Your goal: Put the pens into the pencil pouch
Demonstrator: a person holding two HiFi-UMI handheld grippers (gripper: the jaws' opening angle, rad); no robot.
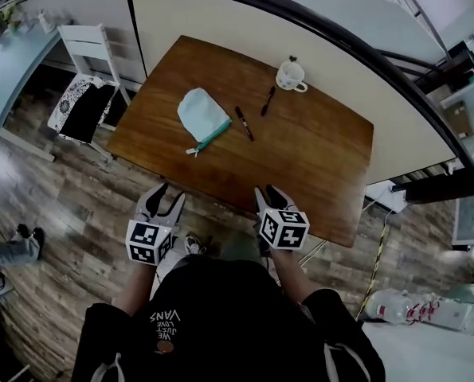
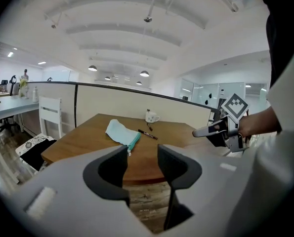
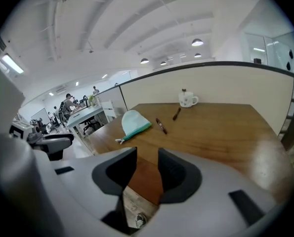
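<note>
A light teal pencil pouch lies on the wooden table, its zipper end toward me. Two dark pens rest to its right: one close beside the pouch, the other nearer the white mug. Both grippers hover short of the table's near edge, over the floor. My left gripper is open and empty, and so is my right gripper. In the left gripper view the jaws frame the pouch and a pen. In the right gripper view the jaws point at the table edge, with the pouch and the pens beyond.
A white chair with a patterned cushion stands left of the table, beside a pale blue desk. A curved partition runs behind the table. A person's legs show at the far left, and a yellow cable runs along the floor at the right.
</note>
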